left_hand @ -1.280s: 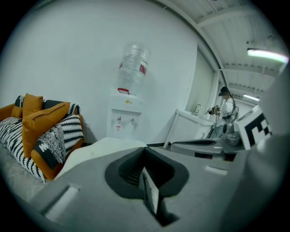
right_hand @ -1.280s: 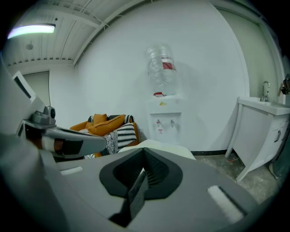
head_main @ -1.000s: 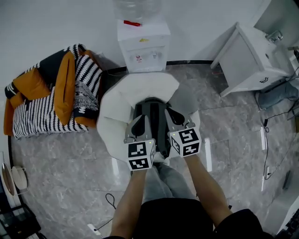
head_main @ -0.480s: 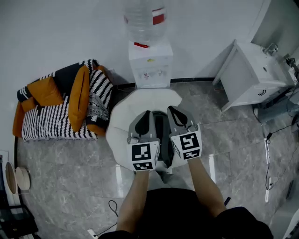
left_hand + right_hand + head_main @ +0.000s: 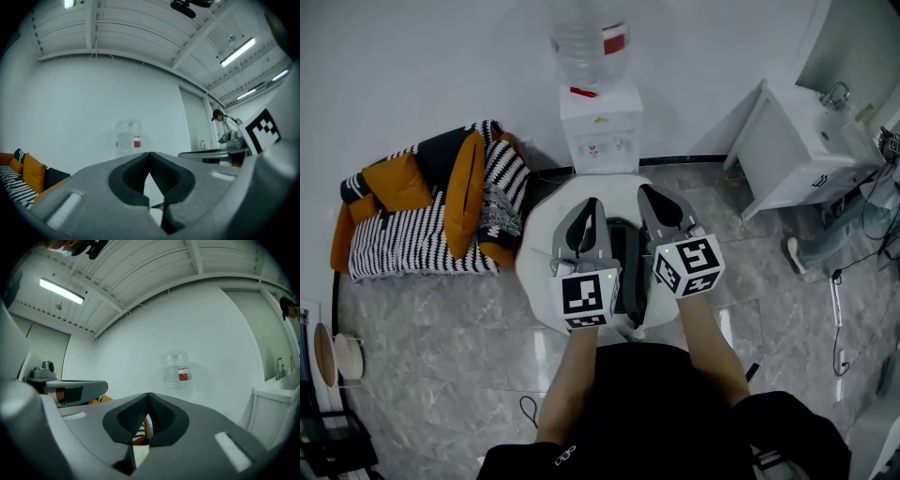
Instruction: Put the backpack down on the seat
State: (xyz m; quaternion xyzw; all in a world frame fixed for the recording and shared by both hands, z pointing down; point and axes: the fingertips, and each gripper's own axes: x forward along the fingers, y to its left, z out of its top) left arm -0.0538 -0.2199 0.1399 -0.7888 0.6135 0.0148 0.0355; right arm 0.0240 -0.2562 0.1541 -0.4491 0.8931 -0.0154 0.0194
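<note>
Both left gripper [image 5: 593, 204] and right gripper [image 5: 644, 191] show fingers pressed together, pinching nothing. I'd centre the backpack [image 5: 625, 267] on the seat [image 5: 538, 258], clear of its edges.

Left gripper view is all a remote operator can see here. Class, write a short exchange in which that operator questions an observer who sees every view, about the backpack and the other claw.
Operator: Where is the backpack?
Observer: The backpack rests on the white seat, in front of the water dispenser.
Operator: Is the right claw gripping it?
Observer: No. The right claw is shut, with nothing in it.
</note>
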